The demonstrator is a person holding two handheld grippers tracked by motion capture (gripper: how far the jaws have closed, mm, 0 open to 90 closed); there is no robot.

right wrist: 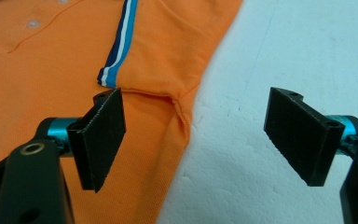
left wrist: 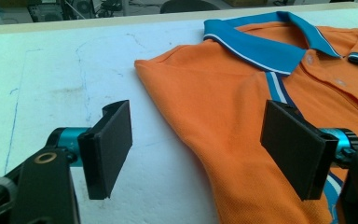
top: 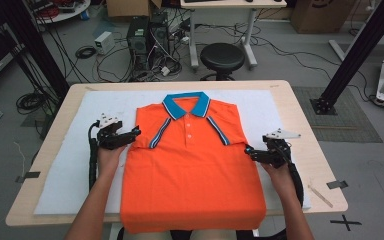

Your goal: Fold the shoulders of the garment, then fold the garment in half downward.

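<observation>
An orange polo shirt (top: 190,170) with a blue collar (top: 186,105) lies face up on the white sheet (top: 70,165), both sleeves folded in over the chest. My left gripper (top: 136,132) is at the shirt's left edge beside the folded sleeve. In the left gripper view it (left wrist: 200,149) is open, with the shirt's edge (left wrist: 223,93) lying below the gap and nothing pinched. My right gripper (top: 248,151) is at the shirt's right edge. In the right gripper view it (right wrist: 200,140) is also open, above the side seam of the shirt (right wrist: 51,60).
The sheet covers most of a wooden table (top: 310,165). A thin wooden stick (top: 320,196) lies near the table's front right corner. Beyond the far edge are a black stool (top: 222,57), computer towers and cables on the floor.
</observation>
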